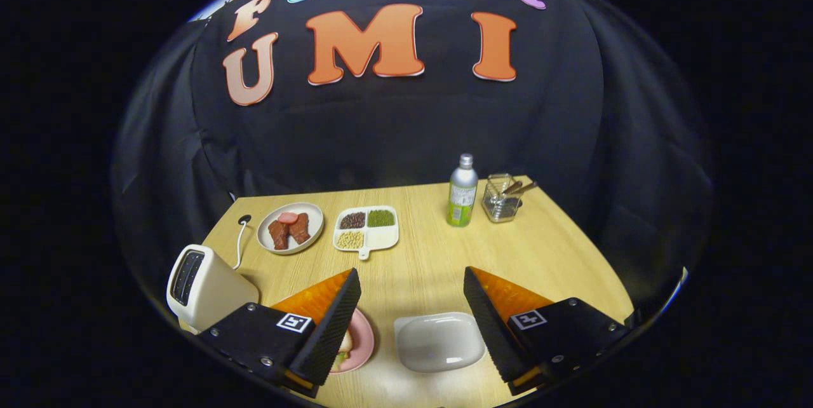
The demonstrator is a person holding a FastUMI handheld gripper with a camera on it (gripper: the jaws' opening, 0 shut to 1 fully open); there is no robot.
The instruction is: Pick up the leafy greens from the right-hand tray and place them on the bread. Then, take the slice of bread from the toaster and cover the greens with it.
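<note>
Tool [411, 325] fingers spread wide apart, nothing between them, held above the wooden counter [444, 268]. Between the fingers: white tray [438, 341], no greens visible on it. Pink plate [361, 338] partly hidden behind left finger; bread with greens [345, 351] peeks out at its edge. Toaster [203, 287] left of that finger. Beyond: plate of meat pieces [290, 228], divided dish of beans [367, 228], bottle [462, 190], wire holder [502, 199].
</note>
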